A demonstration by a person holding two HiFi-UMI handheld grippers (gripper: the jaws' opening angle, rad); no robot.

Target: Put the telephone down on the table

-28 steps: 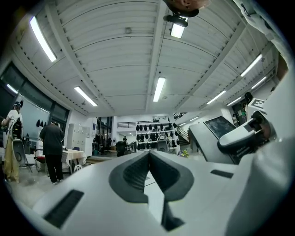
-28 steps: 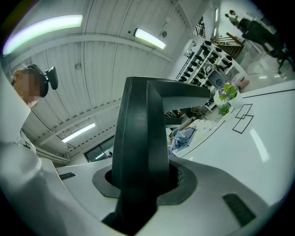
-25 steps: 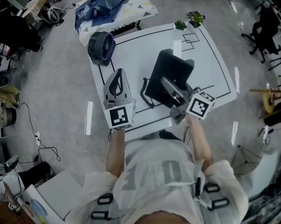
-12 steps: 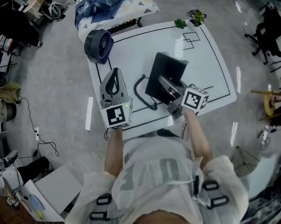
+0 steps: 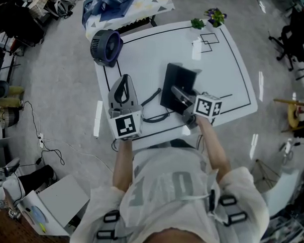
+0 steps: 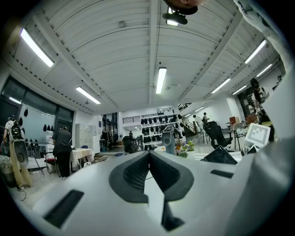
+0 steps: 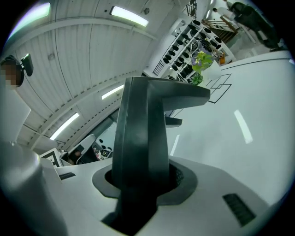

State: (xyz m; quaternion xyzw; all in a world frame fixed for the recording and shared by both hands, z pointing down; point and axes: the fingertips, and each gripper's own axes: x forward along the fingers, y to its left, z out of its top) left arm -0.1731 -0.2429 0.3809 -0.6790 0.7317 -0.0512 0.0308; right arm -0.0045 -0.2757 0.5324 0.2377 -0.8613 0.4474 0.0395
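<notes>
The telephone (image 5: 178,83), a flat black body with a cord (image 5: 153,109), is over the middle of the white table (image 5: 222,56). My right gripper (image 5: 181,94) is shut on its near end. In the right gripper view the black telephone (image 7: 143,133) stands up between the jaws of the right gripper (image 7: 145,182). I cannot tell whether it touches the tabletop. The cord curls on the table to its left. My left gripper (image 5: 124,84) hangs over the table's left front part, shut and holding nothing. In its own view the left gripper (image 6: 150,159) has its jaws meeting.
A dark round fan (image 5: 105,45) stands at the table's far left corner. Two small potted plants (image 5: 214,16) sit at the far edge. Black lines (image 5: 208,41) mark the tabletop. Bags, cables and chairs lie on the floor around the table.
The right gripper has brought the telephone lower and nearer the table. More of the cord now lies on the tabletop. The left gripper has barely moved.
</notes>
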